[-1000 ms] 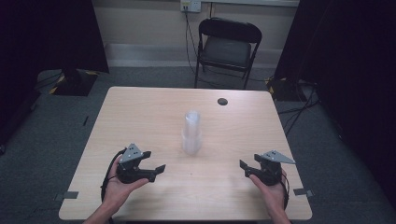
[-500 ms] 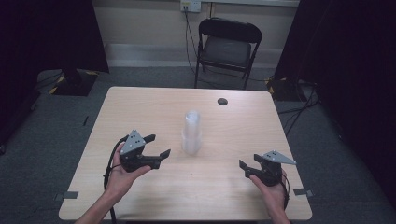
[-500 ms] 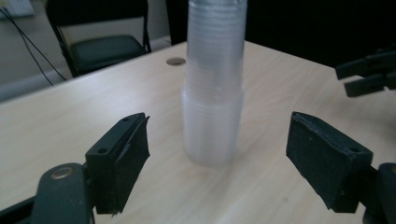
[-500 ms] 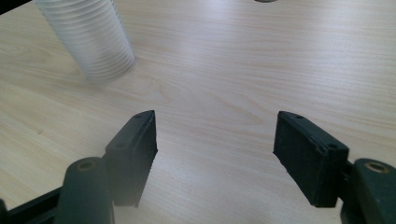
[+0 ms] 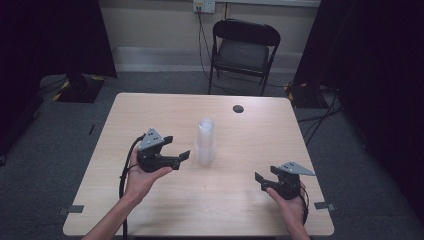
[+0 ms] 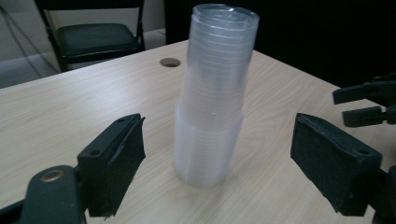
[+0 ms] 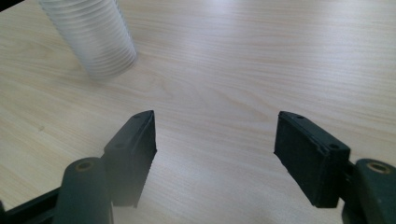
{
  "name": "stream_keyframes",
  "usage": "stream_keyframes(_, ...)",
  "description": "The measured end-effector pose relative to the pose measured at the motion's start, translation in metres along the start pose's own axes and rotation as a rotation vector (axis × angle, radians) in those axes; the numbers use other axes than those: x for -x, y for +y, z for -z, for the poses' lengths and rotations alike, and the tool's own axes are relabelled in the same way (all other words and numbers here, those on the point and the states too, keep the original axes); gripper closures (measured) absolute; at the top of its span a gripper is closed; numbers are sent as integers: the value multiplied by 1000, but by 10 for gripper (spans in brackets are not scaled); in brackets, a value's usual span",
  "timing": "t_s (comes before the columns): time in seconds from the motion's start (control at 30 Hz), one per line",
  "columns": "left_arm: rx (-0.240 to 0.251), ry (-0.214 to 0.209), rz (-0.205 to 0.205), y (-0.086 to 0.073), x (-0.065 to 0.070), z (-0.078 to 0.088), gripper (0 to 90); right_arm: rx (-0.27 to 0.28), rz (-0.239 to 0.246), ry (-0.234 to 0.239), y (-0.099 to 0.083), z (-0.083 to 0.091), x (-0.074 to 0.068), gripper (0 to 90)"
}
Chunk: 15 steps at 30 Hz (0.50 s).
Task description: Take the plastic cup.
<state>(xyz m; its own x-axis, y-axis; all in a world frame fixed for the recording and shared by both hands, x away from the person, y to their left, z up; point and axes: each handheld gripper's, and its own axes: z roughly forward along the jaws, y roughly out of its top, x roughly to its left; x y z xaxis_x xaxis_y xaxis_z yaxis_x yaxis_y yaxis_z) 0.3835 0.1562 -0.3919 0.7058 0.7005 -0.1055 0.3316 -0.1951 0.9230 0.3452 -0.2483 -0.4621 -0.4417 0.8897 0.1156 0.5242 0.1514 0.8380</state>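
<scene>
Nearest the person, the right tongs (image 5: 267, 180) rest low over the tabletop (image 5: 250, 210) at its near right corner, held in the right hand (image 5: 290, 205); the jaws stand wide apart with nothing between them, and the right gripper view shows bare wood grain in the gap. Slightly farther in, on the left, the left tongs (image 5: 177, 147) are held above the tabletop in the left hand (image 5: 142, 177) and point toward the centre. Their jaws have just been opening and now stand wide, empty, with no pad touching anything. Just beyond their tips, near but apart, stands the stack of clear plastic cups (image 5: 205, 142), upright at the middle of the tabletop; in the left gripper view the stack (image 6: 212, 93) appears framed between the two pads. Farther back lies a small dark round hole (image 5: 238, 108) in the tabletop. Beyond the far edge stands a black folding chair (image 5: 245, 50) on grey carpet.
</scene>
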Motion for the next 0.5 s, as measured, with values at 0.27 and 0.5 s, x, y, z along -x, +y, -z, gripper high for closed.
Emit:
stream_keyframes(0.27,1,-22,-65,14,-1,-16,166,3,-6,-3,-1,1,0,294)
stream_keyframes(0.5,12,-48,-61,30,-4,-34,171,0,2,4,-2,2,-2,305)
